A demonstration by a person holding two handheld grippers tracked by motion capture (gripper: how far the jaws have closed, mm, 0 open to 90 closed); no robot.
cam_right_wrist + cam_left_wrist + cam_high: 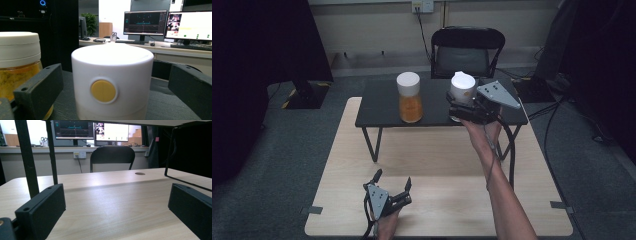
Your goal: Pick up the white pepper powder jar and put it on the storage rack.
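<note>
The right gripper (pixel 460 111) is up at the small black raised table (pixel 382 107), its jaws spread wide on either side of a white canister (pixel 462 87) with a yellow round spot on its front (pixel 112 82). In the right gripper view both jaws stand clear of the canister's walls, so nothing is clamped; the canister simply sits between them on the dark tabletop. The person's right forearm (pixel 507 200) stretches long and straight from the near edge of the table up to that gripper, the hand wrapped under it and the grey three-cornered plate on top.

The left gripper (pixel 392 186) rests low on the near part of the light wooden table (pixel 437 200), jaws wide apart and holding nothing, pointing toward the far side. The left hand is tucked just behind it at the table's edge.

A jar with a white lid and orange-yellow contents (pixel 409 97) stands on the black table, well to the left of the canister. Behind the tables is a black chair (pixel 467 50) against a pale wall with a socket. The floor is grey carpet. Monitors (pixel 145 22) glow on a desk across the room.
</note>
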